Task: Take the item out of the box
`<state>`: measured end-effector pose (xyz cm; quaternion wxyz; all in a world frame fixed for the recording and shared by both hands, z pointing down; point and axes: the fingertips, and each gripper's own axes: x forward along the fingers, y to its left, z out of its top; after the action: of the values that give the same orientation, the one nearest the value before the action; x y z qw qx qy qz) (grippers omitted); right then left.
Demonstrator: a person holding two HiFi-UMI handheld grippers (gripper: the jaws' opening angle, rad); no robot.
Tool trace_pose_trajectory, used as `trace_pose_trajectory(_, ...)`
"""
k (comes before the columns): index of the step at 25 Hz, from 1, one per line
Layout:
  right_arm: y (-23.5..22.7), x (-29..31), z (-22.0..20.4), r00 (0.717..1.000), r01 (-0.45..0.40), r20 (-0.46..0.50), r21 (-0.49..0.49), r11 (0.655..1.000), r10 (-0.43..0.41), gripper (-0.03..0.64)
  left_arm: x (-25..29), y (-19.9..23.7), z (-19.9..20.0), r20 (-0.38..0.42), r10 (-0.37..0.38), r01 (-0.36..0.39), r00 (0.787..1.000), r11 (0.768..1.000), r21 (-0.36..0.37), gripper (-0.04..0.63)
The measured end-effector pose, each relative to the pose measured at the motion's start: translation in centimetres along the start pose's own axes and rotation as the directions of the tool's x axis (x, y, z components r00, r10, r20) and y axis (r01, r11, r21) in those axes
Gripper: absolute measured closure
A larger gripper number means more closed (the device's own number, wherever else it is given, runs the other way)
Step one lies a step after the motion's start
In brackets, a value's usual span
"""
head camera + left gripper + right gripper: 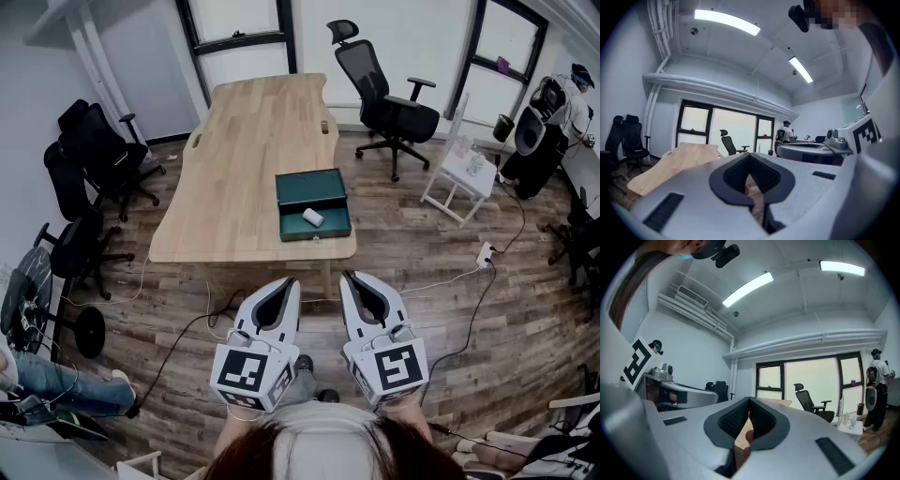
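A dark green box (314,233) lies open on the near right part of the wooden table (253,131). A small white roll (312,217) rests inside it. Both grippers hover level over the floor, short of the table's near edge and well apart from the box. The left gripper (289,281) has its fingertips together and nothing between them; its own view shows the same closed tips (750,155). Beside it, the right gripper (349,276) is likewise shut and empty (750,400). Neither gripper view shows the box.
A black office chair (389,108) stands past the table's right side, and more black chairs (94,150) stand on the left. A white side table (464,169) and a power strip (485,253) with cables are on the right. A person (876,380) stands far right.
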<state>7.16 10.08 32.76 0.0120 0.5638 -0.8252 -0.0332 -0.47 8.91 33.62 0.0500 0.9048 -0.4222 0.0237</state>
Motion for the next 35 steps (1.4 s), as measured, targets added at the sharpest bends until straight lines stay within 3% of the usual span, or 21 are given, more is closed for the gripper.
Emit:
trace_pose_trajectory(2, -0.1, 0.1, -0.2, 0.999, 0.004, -0.037, 0.018, 1.0, -0.004, 0.593, 0.3, 0.2, 0.0, -0.002, -0.002, 0.002, 1.0, 1.0, -0.002, 0.588)
trace_pose_trajectory(8, -0.4, 1.9, 0.4, 0.999, 0.026, 0.018, 0.026, 0.999, -0.026, 0.592, 1.2, 1.5, 0.1, -0.002, -0.012, 0.012, 1.0, 1.0, -0.004, 0.588)
trace_pose_trajectory(29, 0.9, 11.4, -0.7, 0.997, 0.077, -0.018, 0.017, 0.997, -0.076, 0.592, 4.4, 10.9, -0.1, -0.009, -0.043, 0.043, 0.999, 0.999, -0.015, 0.588)
trace_pose_trajectory(35, 0.9, 12.6, -0.9, 0.996, 0.087, -0.024, 0.028, 0.996, -0.086, 0.592, 5.4, 11.9, 0.3, -0.004, -0.063, 0.062, 0.998, 0.998, -0.022, 0.588)
